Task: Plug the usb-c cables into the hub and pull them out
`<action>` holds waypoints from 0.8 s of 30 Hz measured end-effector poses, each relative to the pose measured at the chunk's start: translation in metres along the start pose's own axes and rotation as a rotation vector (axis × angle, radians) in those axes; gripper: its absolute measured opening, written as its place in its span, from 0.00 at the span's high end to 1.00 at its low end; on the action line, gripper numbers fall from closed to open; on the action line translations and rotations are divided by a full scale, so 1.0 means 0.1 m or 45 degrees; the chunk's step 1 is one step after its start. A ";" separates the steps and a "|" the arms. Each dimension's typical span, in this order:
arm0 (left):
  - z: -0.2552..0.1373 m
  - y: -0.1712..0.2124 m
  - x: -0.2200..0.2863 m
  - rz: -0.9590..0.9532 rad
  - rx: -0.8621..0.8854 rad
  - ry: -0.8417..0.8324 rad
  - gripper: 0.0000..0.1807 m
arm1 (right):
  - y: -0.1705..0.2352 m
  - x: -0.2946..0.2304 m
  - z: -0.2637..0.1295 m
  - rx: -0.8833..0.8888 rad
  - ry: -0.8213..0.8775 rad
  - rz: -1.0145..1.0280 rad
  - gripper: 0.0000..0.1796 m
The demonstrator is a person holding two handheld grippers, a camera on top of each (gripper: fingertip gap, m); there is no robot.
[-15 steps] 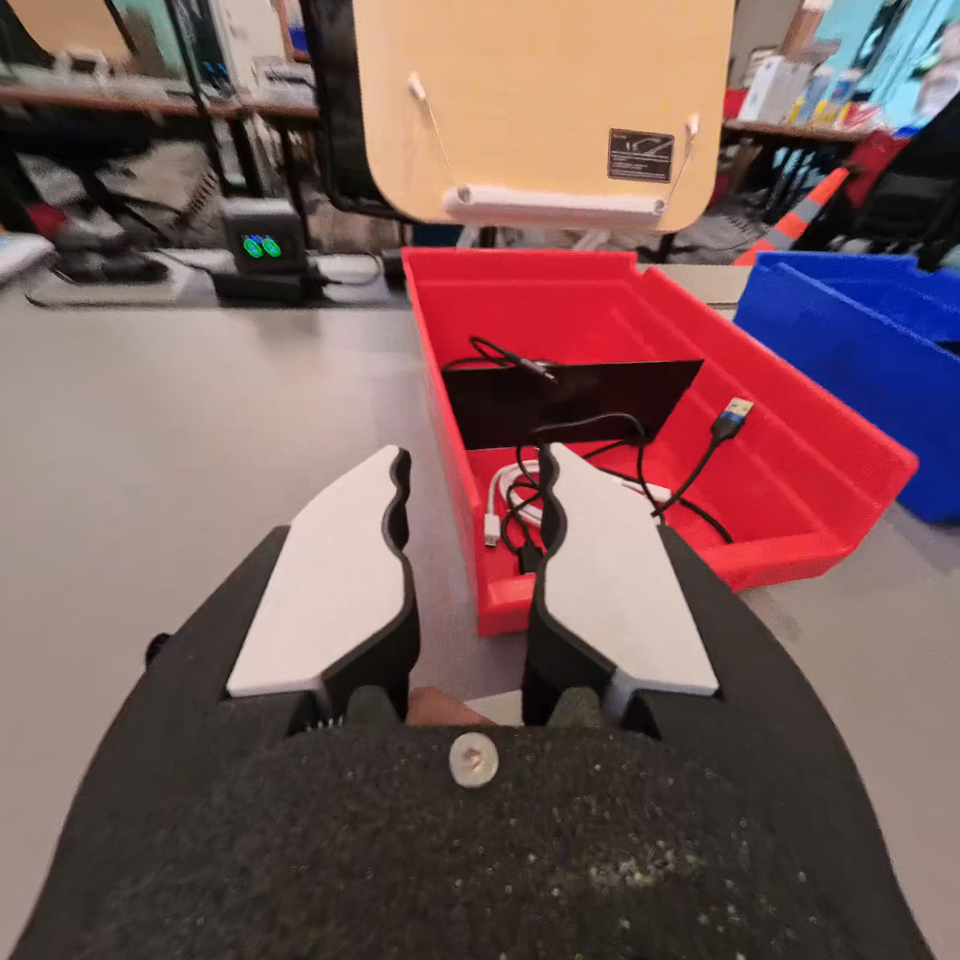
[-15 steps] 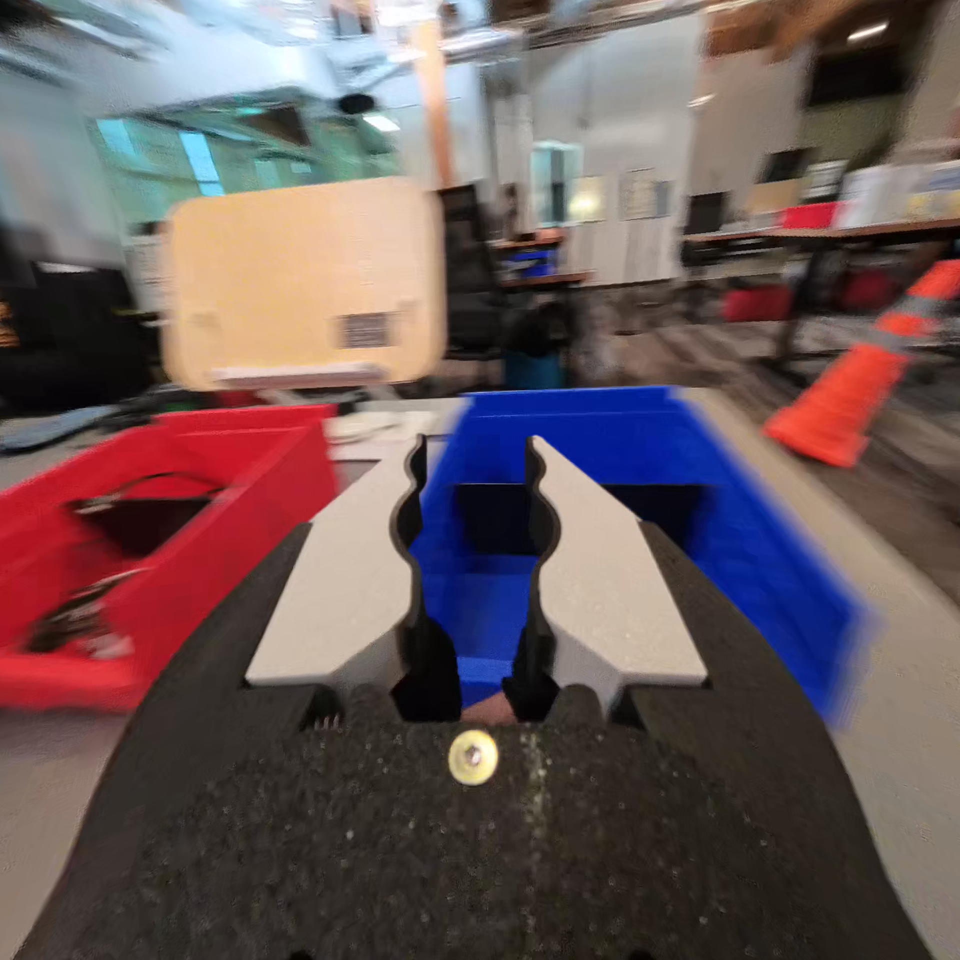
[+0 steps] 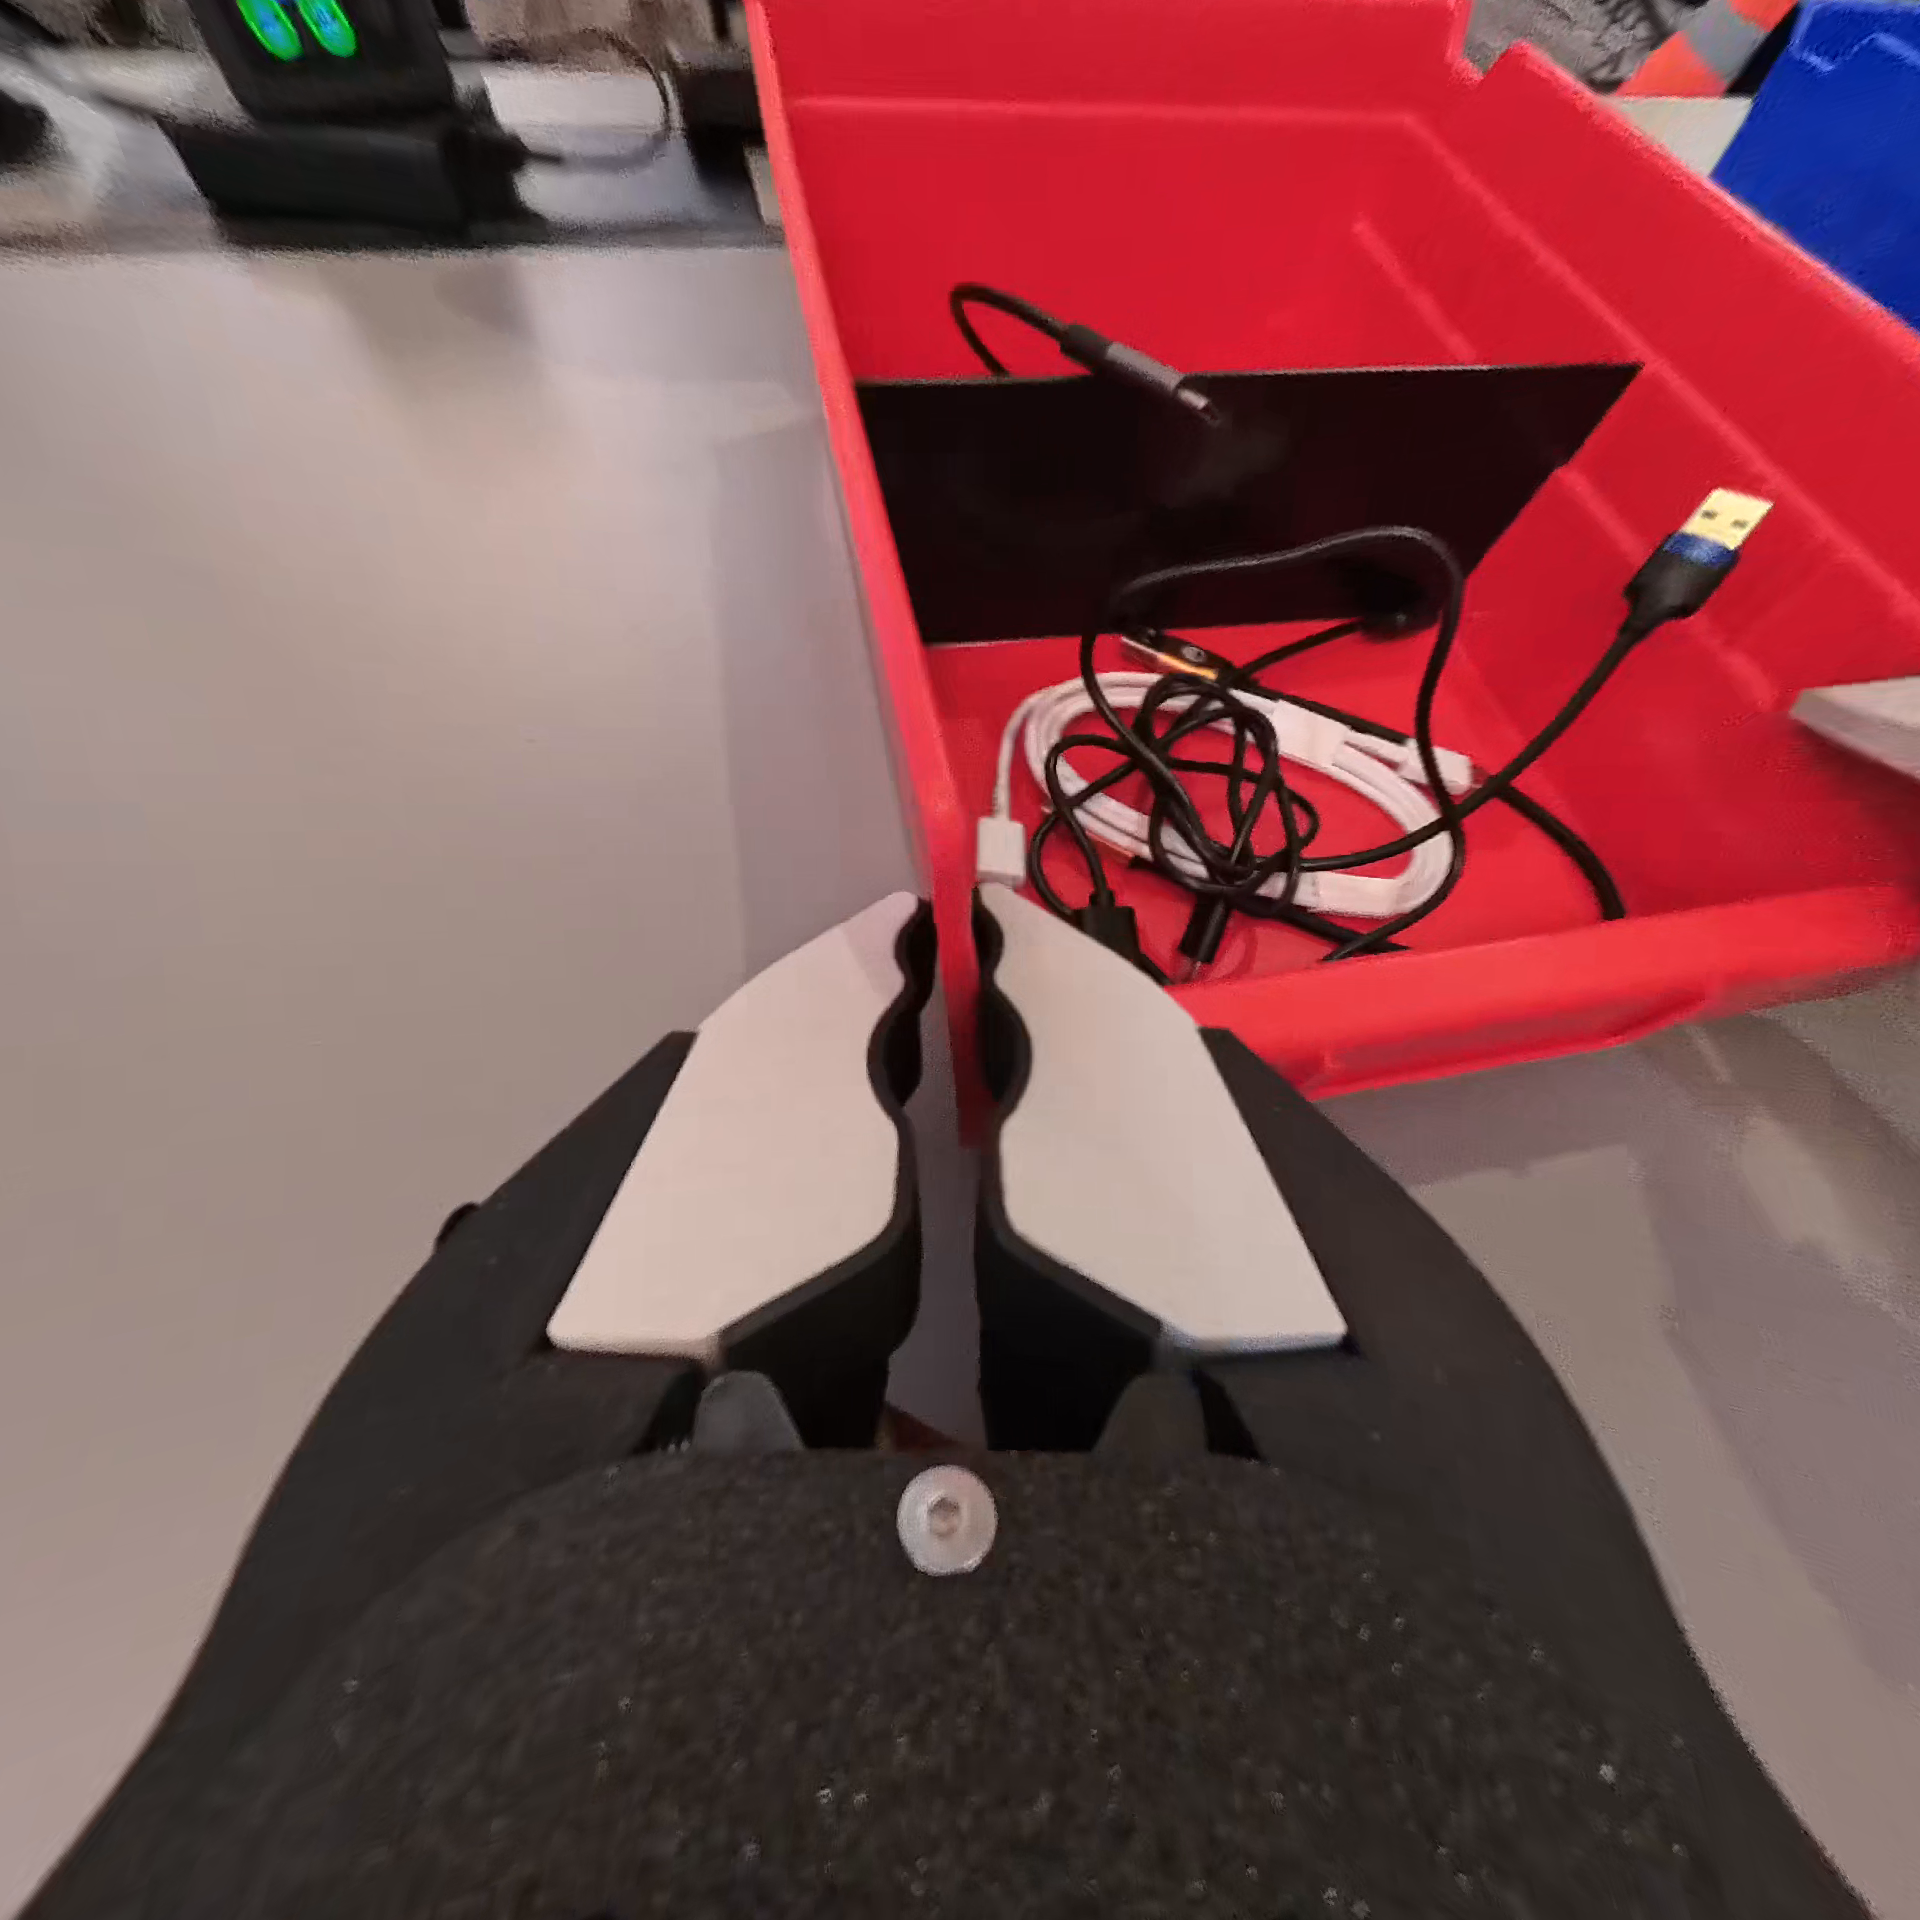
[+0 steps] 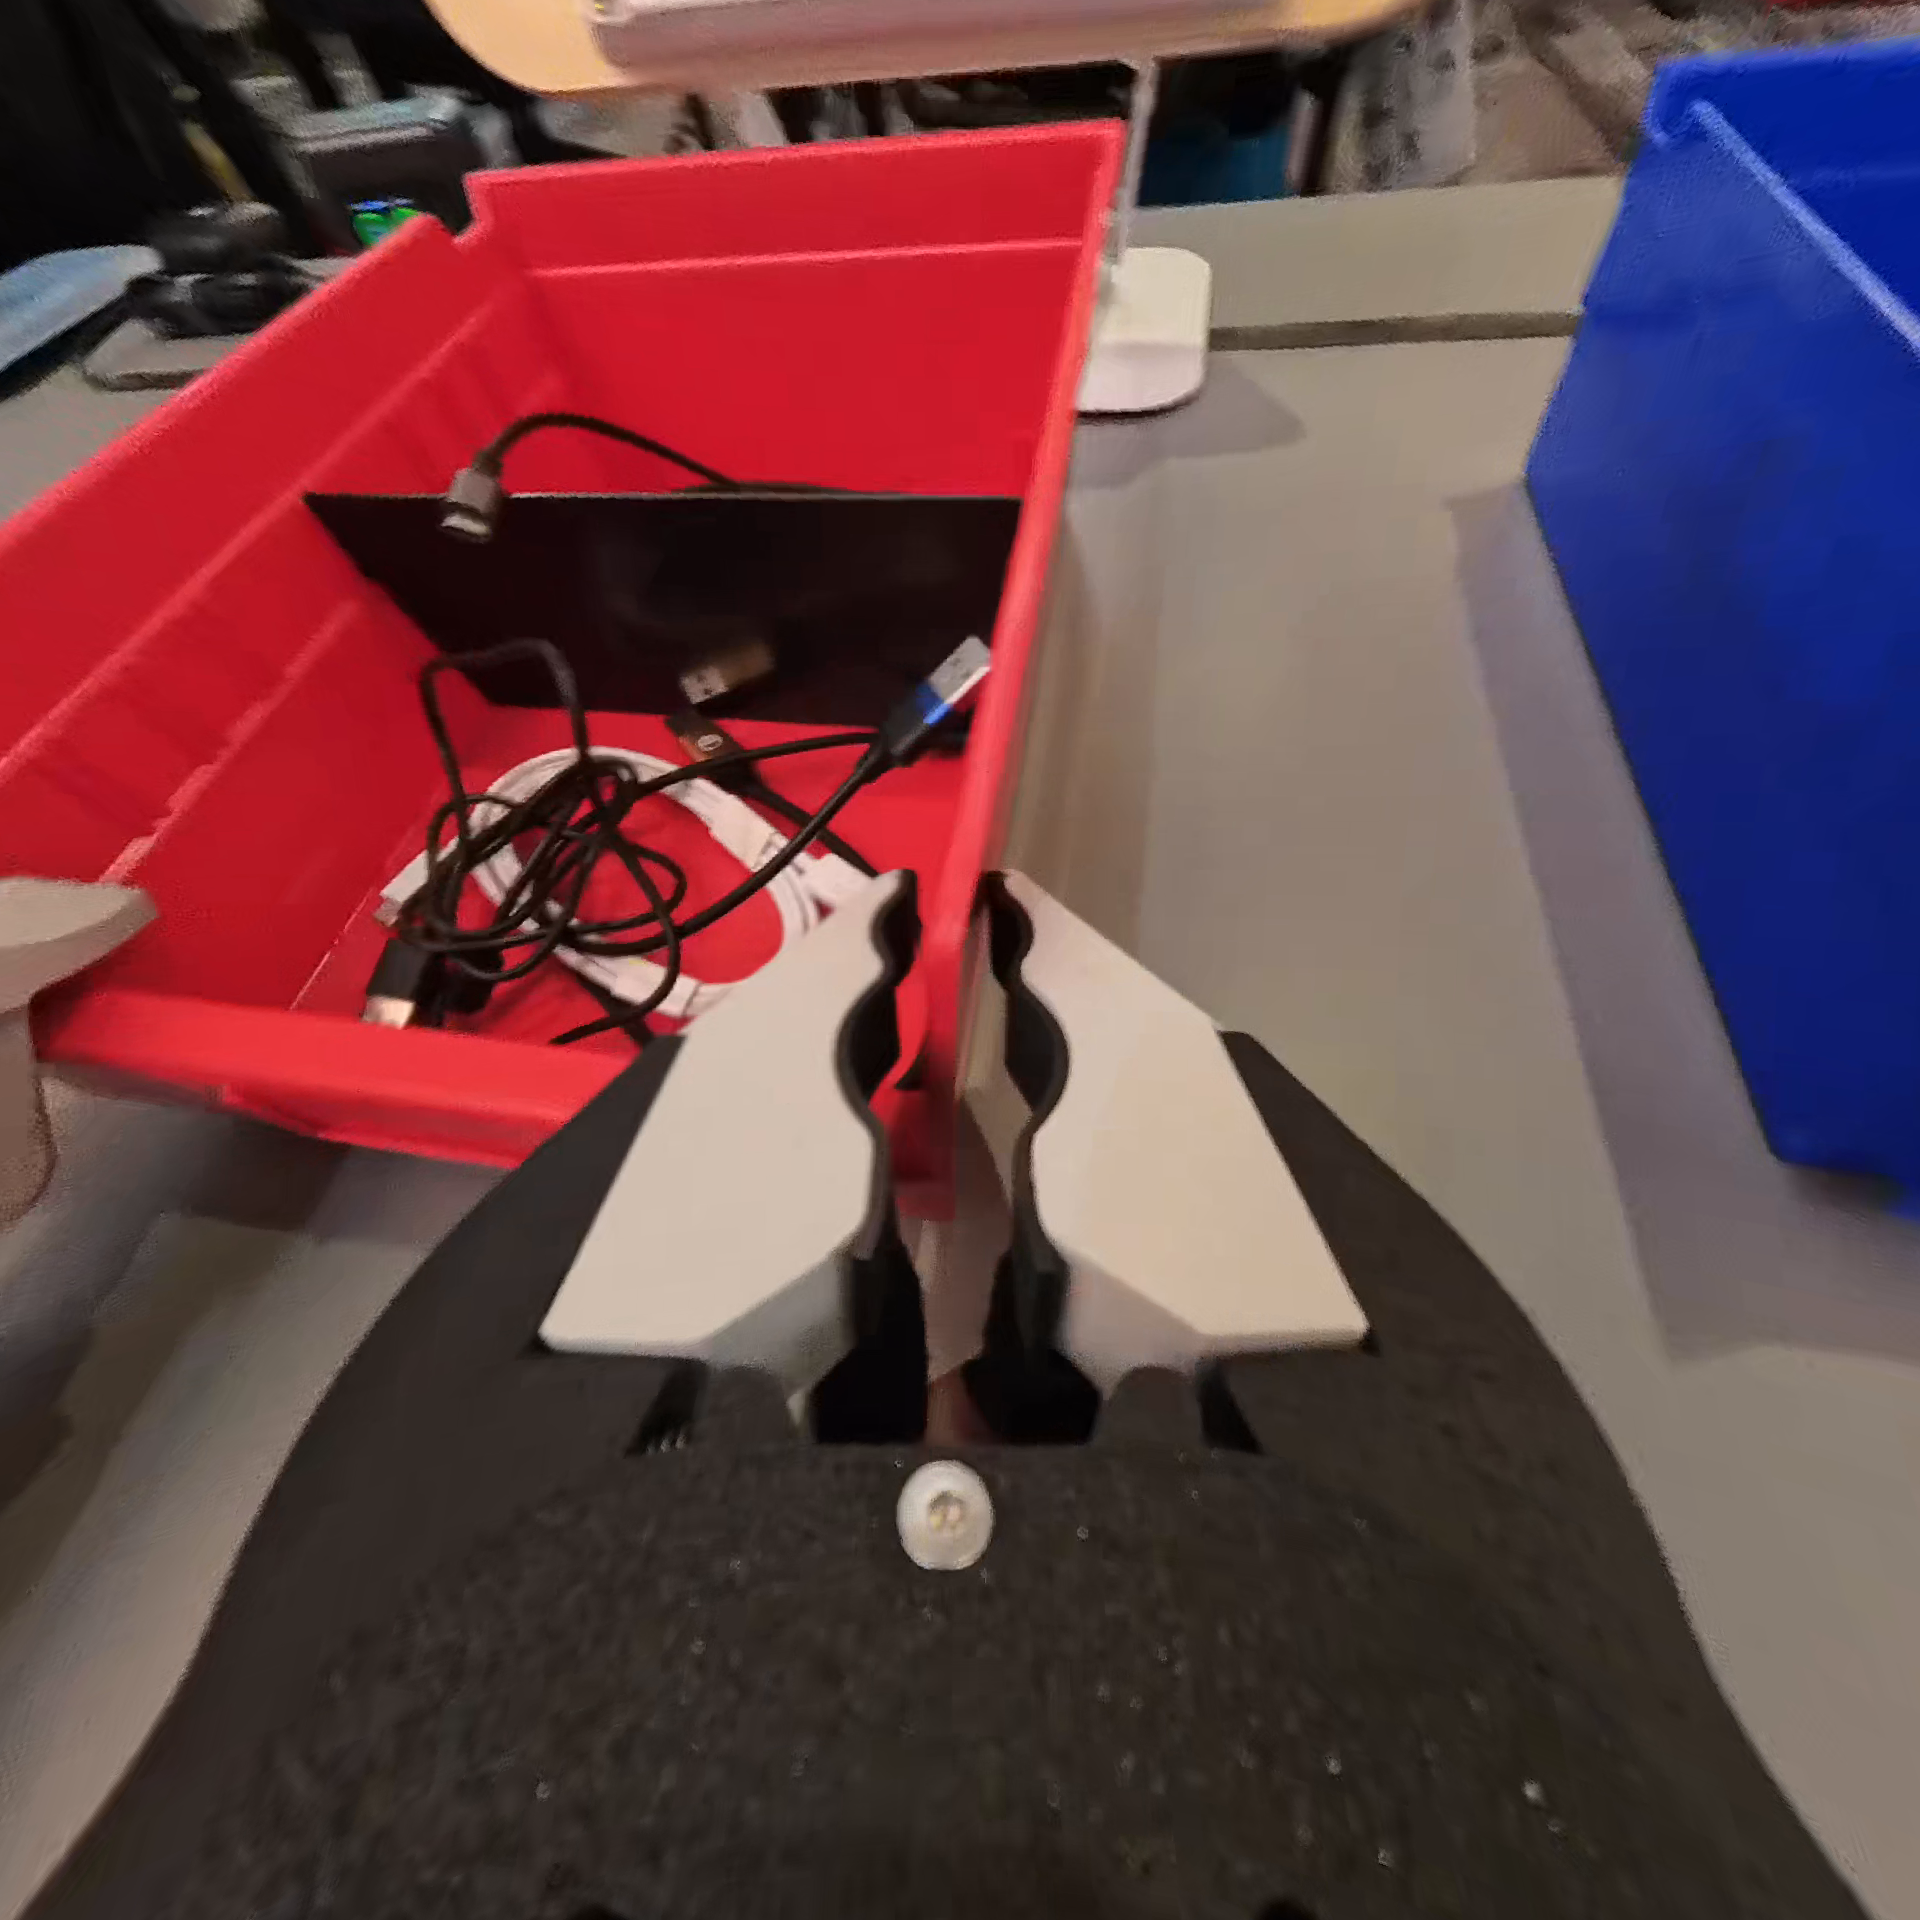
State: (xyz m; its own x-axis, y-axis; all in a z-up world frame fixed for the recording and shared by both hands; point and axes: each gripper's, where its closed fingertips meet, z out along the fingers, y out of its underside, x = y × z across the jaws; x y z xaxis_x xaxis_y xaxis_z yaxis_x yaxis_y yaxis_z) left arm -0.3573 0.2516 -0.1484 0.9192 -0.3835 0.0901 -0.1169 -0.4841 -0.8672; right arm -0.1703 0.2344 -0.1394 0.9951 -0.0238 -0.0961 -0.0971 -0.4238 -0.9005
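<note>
A red bin (image 3: 1558, 987) stands on the grey table, split by a black divider (image 3: 1039, 499). Its near compartment holds a tangle of black cables (image 3: 1195, 790), a coiled white cable (image 3: 1382, 883) and a black cable with a blue USB-A plug (image 3: 1704, 551). A grey braided plug (image 3: 1132, 369) hangs over the divider. I see no hub. My left gripper (image 3: 951, 902) is shut on the bin's left wall near the front corner. My right gripper (image 4: 948, 883) is shut on the bin's right wall (image 4: 1023, 644). The cables (image 4: 551, 862) also show in the right wrist view.
A blue bin (image 4: 1766, 623) stands to the right of the red one, with bare table between. A white stand base (image 4: 1143, 332) sits behind the red bin. A black device with green lights (image 3: 312, 62) is at the far left. The white stand base (image 4: 1143, 332) is about 35 cm from my right fingertips and 45 cm from my left.
Both grippers have come down and forward to the red bin and closed on its side walls. The right one swung left from facing the blue bin.
</note>
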 end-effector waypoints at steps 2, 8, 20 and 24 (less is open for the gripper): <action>-0.07 -0.10 -0.07 0.083 0.054 -0.068 0.98 | -0.05 -0.02 -0.02 0.002 0.117 0.033 0.98; -0.32 -0.33 -0.80 0.101 0.163 -0.223 0.99 | -0.34 -0.71 0.01 0.155 0.155 0.030 0.98; -0.62 -0.12 -2.27 -0.055 0.138 -0.349 0.99 | -0.21 -2.23 0.44 0.104 -0.023 -0.125 0.98; -0.56 -0.01 -2.35 -0.150 0.070 -0.386 0.98 | -0.07 -2.32 0.45 0.042 -0.207 -0.073 0.95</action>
State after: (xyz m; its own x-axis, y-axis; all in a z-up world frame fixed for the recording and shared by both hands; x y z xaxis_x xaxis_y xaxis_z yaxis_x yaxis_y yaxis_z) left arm -0.5947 0.2983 -0.1409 0.9962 -0.0716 0.0486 0.0098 -0.4645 -0.8855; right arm -0.4014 0.2834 -0.1302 0.9830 0.1478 -0.1089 -0.0432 -0.3899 -0.9198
